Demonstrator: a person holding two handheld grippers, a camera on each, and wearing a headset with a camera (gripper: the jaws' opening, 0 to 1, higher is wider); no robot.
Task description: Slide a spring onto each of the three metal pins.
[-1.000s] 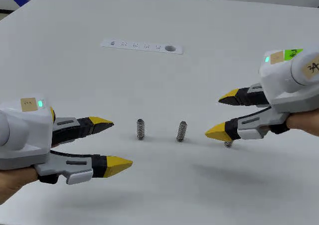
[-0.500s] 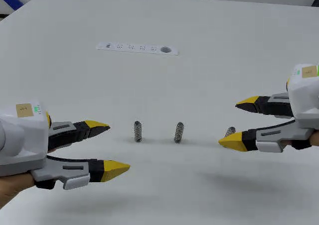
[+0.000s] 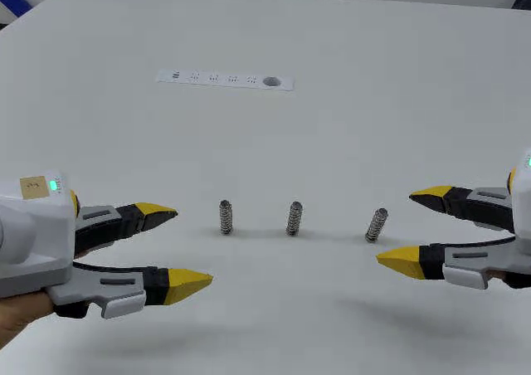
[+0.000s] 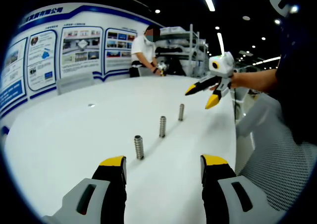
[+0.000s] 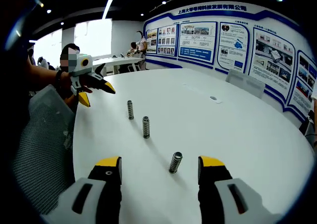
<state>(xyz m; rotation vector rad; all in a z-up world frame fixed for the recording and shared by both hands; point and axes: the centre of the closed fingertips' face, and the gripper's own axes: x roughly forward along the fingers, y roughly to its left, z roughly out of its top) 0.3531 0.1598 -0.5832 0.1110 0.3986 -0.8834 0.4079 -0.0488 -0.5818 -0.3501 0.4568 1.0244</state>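
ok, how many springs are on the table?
3, standing in a row on the table: left spring nearest the left gripper, middle spring between, right spring by the right gripper, slightly tilted. None appears hidden.

three springs (image 3: 294,218) in a row on table (image 3: 332,43), left gripper (image 3: 191,246), right gripper (image 3: 396,228), jaws apart

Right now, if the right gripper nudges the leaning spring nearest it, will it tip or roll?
Likely tips: the leaning spring is tall, narrow, visibly tilted on the table. Once down it probably rolls, being round. Open coils suggest it would flex if squeezed.
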